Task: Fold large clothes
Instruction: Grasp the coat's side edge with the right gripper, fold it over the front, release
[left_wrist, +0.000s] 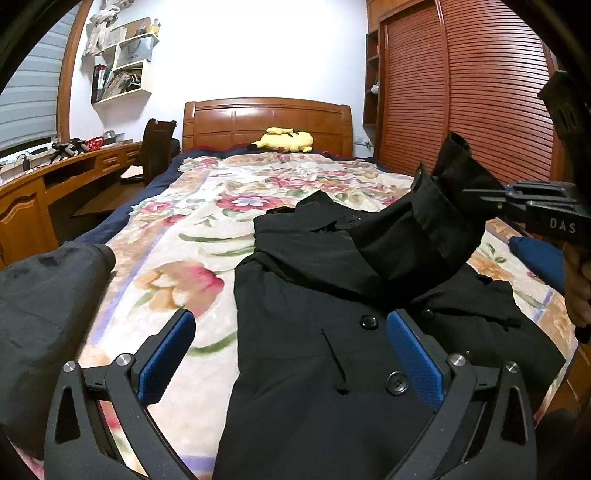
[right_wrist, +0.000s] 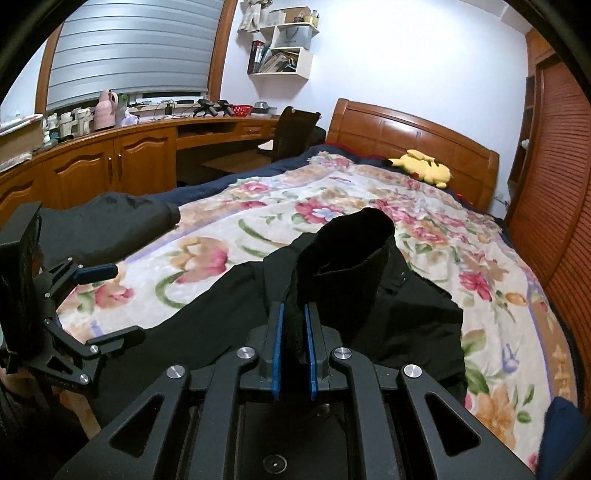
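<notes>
The black coat (left_wrist: 314, 332) lies spread on the floral bed (left_wrist: 192, 221); its cloth looks thick, soft and droopy. The right claw (right_wrist: 294, 332) pinches the cuff of the sleeve (right_wrist: 347, 258), held raised over the coat's body, while the left claw (left_wrist: 291, 354) hovers spread above the buttons. The cuff hem is probably the firmest place to hold.

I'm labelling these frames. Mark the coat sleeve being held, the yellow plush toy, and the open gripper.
coat sleeve (right_wrist: 351, 254), right wrist view, on the cuff above the closed right gripper (right_wrist: 294, 332).
yellow plush toy (left_wrist: 286, 140), left wrist view, on its body.
left gripper (left_wrist: 291, 354), left wrist view, midway between its fingertips.
</notes>
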